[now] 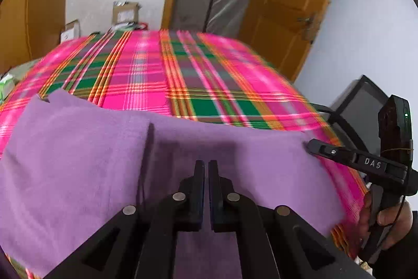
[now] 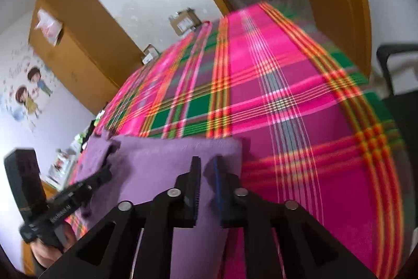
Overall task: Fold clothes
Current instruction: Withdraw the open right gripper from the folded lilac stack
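1. The purple garment (image 1: pixel 78 161) lies on the near part of the pink plaid bedspread (image 1: pixel 146 75), partly folded: in the left wrist view a doubled panel sits at 9 o'clock of the tongs, its straight fold edge running away toward 12.
2. The left gripper (image 1: pixel 205 166) hovers over the middle of the cloth, its jaws pressed nearly together with a thin slit between; I see nothing pinched there.
3. The garment's long axis runs from 9 to 3 o'clock across the left view. Its free right-hand end lies at 3 o'clock, where the right gripper (image 1: pixel 312 145) has its tip on the cloth edge, so the right hand seems the nearer one for that end.
4. In the right wrist view the right gripper (image 2: pixel 207 161) has its jaws spread a little, with purple cloth showing in the gap; whether it grips, I cannot tell. The left gripper (image 2: pixel 104 174) lies at 9 o'clock on the cloth.
5. The bedspread looks flat and soft. Beyond it: a cardboard box (image 2: pixel 184 21) at 12 o'clock, a wooden wardrobe (image 2: pixel 78 43) at 10, and a cartoon wall sticker (image 2: pixel 28 90) at 9.
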A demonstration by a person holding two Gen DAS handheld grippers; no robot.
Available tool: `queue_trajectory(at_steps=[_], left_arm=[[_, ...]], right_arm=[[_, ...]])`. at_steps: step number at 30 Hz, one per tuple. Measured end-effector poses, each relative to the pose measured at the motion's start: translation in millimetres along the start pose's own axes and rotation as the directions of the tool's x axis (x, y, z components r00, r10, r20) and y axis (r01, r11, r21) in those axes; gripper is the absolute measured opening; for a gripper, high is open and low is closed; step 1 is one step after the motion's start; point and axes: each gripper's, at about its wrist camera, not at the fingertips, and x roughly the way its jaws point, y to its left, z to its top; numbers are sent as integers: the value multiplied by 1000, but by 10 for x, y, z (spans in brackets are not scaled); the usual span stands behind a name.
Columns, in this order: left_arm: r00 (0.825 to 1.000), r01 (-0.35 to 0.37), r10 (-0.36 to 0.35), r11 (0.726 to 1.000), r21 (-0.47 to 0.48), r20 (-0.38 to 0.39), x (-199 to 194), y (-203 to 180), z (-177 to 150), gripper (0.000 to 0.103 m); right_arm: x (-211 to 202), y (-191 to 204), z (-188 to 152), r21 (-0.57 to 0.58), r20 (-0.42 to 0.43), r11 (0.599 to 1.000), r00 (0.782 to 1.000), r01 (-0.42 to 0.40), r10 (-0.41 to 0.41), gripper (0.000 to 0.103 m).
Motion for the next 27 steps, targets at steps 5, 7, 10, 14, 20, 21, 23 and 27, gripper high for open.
queue_trajectory(at_steps=[5,7,10,14,20,21,23,27], left_arm=[[1000,28,-28,999,34,10,-156,-60,-246,2],[1000,19,-19,1000,22,-13,-110,-15,-324,2],[999,30,-30,1000,-8,-20,-99,55,-352,2],[999,35,-35,999,-13,-18,-127,79,-399,2],[999,49,-49,998,-32,-18,-157,114,-422,2],[999,37,-37,999,-20,-21,-164,93,-409,2],[1000,13,-13,1000,15,-17,-186,25,-323,2],[1000,6,-7,999,44,29,-185,-37,-82,3]], right_arm=[[-301,212,-387,-74,6,997,1000,3,-2,19],[-338,276,-506,-113,-1,993,1000,22,-23,19],[-280,274,-645,-150,-11,988,999,42,-44,15],[-268,274,-567,-112,-27,992,998,61,-65,14],[-161,348,-457,-122,-18,989,996,83,-86,15],[-158,356,-449,-122,-15,989,996,85,-88,15],[-154,373,-433,-123,-10,988,996,90,-92,15],[-125,384,-343,-122,0,986,993,116,-117,12]])
